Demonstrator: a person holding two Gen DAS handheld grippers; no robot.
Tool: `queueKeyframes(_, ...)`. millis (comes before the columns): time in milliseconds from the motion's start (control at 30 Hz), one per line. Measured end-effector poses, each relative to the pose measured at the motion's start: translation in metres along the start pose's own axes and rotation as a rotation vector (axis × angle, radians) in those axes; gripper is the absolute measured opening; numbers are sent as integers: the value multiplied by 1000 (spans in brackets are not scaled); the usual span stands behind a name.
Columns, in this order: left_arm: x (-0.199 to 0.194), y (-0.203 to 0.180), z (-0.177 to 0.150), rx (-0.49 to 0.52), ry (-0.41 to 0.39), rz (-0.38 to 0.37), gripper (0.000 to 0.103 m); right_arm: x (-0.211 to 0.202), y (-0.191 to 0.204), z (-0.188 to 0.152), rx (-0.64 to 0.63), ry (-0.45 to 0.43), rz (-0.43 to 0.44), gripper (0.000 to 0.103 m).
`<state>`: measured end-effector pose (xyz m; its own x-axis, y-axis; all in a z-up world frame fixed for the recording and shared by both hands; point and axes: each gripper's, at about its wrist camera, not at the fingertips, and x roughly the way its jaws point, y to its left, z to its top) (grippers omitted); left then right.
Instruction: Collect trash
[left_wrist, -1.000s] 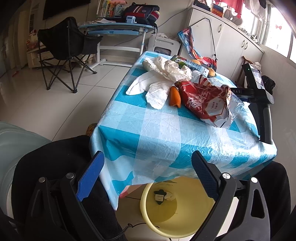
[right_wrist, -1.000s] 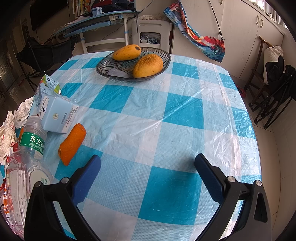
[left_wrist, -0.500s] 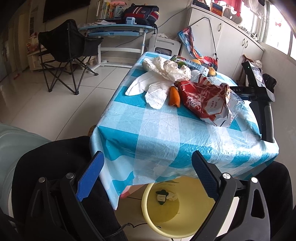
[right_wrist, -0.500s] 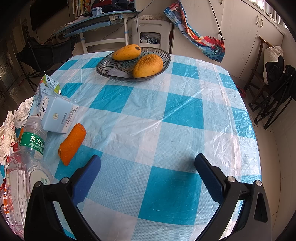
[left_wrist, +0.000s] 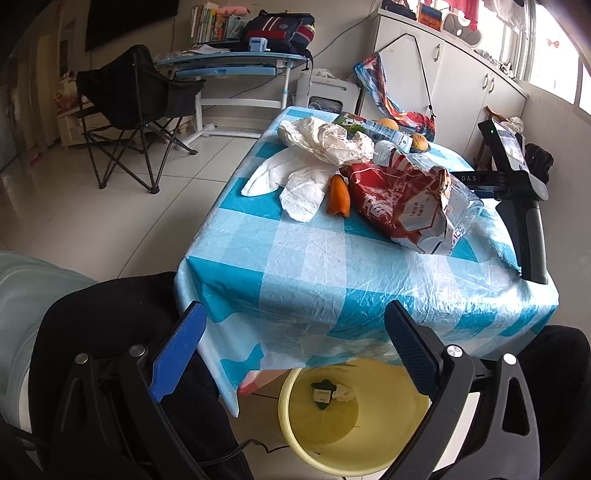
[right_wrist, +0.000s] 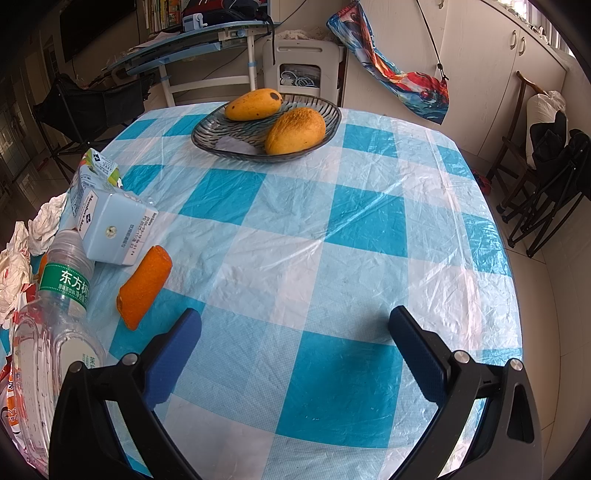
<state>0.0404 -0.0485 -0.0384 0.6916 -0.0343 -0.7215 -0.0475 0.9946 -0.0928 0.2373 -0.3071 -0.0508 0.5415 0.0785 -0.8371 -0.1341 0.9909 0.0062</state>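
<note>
Trash lies on the blue-checked tablecloth (left_wrist: 303, 258): a red snack bag (left_wrist: 399, 206), crumpled white paper (left_wrist: 325, 140), white tissues (left_wrist: 291, 181), an orange peel (left_wrist: 339, 192), a clear plastic bottle (right_wrist: 55, 306) and a milk carton (right_wrist: 107, 218). A second orange peel (right_wrist: 146, 286) lies beside the carton. Below the table edge stands a yellow bucket (left_wrist: 373, 458) with a few scraps inside. My left gripper (left_wrist: 295, 350) hangs open above the bucket, in front of the table edge. My right gripper (right_wrist: 295, 354) is open over bare cloth, empty, right of the bottle.
A glass dish (right_wrist: 225, 136) with two mangoes (right_wrist: 295, 131) sits at the table's far side. The right gripper's black handle (left_wrist: 524, 229) rests over the table's right edge. A person's dark-clothed knees (left_wrist: 99, 321) flank the bucket. A folding chair (left_wrist: 129, 110) and desk stand on the floor beyond.
The left wrist view has shifted slightly, with the bucket a little lower in frame. The right gripper has not moved.
</note>
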Motion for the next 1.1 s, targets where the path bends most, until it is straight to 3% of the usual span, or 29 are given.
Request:
queueKeyframes(200, 1, -19, 0, 91, -23, 36, 94, 0, 0, 0, 0, 0, 0, 97)
queueKeyframes(500, -3, -34, 27, 84, -66, -60, 95, 1, 1, 1, -1, 0, -1, 97)
queueKeyframes(800, 14, -78, 52, 175, -90, -110, 95, -7, -9, -5, -2, 19, 33, 97)
queueKeyframes(933, 19, -81, 53, 170, -90, -122, 95, -48, -33, -34, 127, -123, 95, 97)
queueKeyframes(1100, 30, -93, 56, 208, -99, -106, 95, -92, -46, -72, 185, -272, 119, 97)
